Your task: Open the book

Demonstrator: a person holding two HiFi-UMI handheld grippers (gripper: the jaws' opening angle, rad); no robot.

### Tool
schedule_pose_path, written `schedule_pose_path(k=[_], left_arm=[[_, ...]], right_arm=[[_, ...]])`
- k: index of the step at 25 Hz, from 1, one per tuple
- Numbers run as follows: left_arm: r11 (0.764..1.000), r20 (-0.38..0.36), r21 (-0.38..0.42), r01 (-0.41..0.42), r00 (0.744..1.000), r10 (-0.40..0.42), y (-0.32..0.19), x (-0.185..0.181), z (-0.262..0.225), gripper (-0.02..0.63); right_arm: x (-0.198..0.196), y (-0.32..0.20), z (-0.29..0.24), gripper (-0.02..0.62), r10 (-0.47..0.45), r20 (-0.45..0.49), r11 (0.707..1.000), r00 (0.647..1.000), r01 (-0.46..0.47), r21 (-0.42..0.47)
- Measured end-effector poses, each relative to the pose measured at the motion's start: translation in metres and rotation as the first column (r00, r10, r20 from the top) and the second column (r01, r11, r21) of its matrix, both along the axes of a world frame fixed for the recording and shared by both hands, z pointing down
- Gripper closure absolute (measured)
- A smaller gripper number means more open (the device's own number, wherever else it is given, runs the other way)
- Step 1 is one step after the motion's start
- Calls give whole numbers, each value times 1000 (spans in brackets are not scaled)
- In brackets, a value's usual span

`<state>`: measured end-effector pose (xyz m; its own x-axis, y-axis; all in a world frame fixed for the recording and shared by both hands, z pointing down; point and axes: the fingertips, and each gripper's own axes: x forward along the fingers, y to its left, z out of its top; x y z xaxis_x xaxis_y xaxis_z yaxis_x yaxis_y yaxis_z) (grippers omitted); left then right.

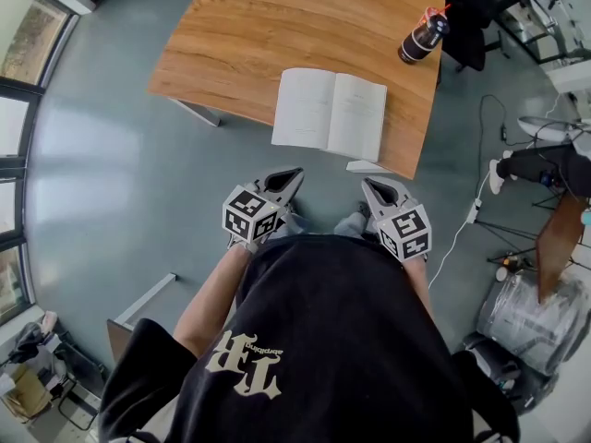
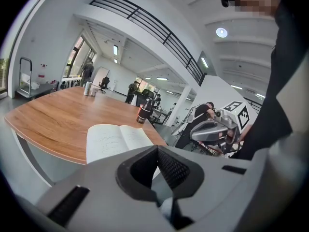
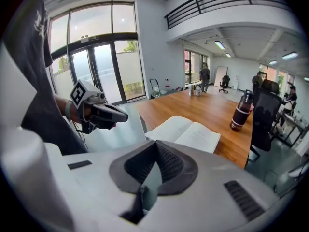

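The book (image 1: 330, 113) lies open, white pages up, near the front edge of the wooden table (image 1: 259, 26). Both grippers hang back from the table, close to my body and above the floor. My left gripper (image 1: 294, 175) is shut with nothing in it, and so is my right gripper (image 1: 369, 185). In the left gripper view the jaws (image 2: 157, 149) meet in front of the open book (image 2: 118, 139), with the right gripper (image 2: 195, 135) off to the side. In the right gripper view the closed jaws (image 3: 155, 144) sit below the book (image 3: 186, 132), and the left gripper (image 3: 126, 117) shows at left.
A dark bottle (image 1: 423, 37) stands at the table's far right corner. A black office chair (image 1: 471, 17) is behind it. A person (image 1: 545, 166) sits at the right, beside cables and stands. Glass doors (image 1: 18, 81) line the left wall.
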<state>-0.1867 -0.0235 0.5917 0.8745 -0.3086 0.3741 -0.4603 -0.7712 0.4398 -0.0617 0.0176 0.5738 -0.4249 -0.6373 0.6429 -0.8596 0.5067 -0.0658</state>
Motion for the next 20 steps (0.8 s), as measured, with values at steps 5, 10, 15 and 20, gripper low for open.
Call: schedule_pose_path(k=[5,10,15,20], left_arm=[[999,13,-13,30,999,-30,6,22,3,598],[997,-31,-25,71,997,-71,10,54,-11,598],[997,-39,-17,74,996,-74,21,89,-23,599],[998,-9,-16,58,998,-58,34,112,-20,598]], right_arm=[[23,15,-1,609,-35,24,999,999,35,-13],[54,21,-3,608,-46,51,999,998,46,-9],[82,29,-6,609,-59,89,998,994,59,2],[107,37,-5,609,-41,118,999,992,40,5]])
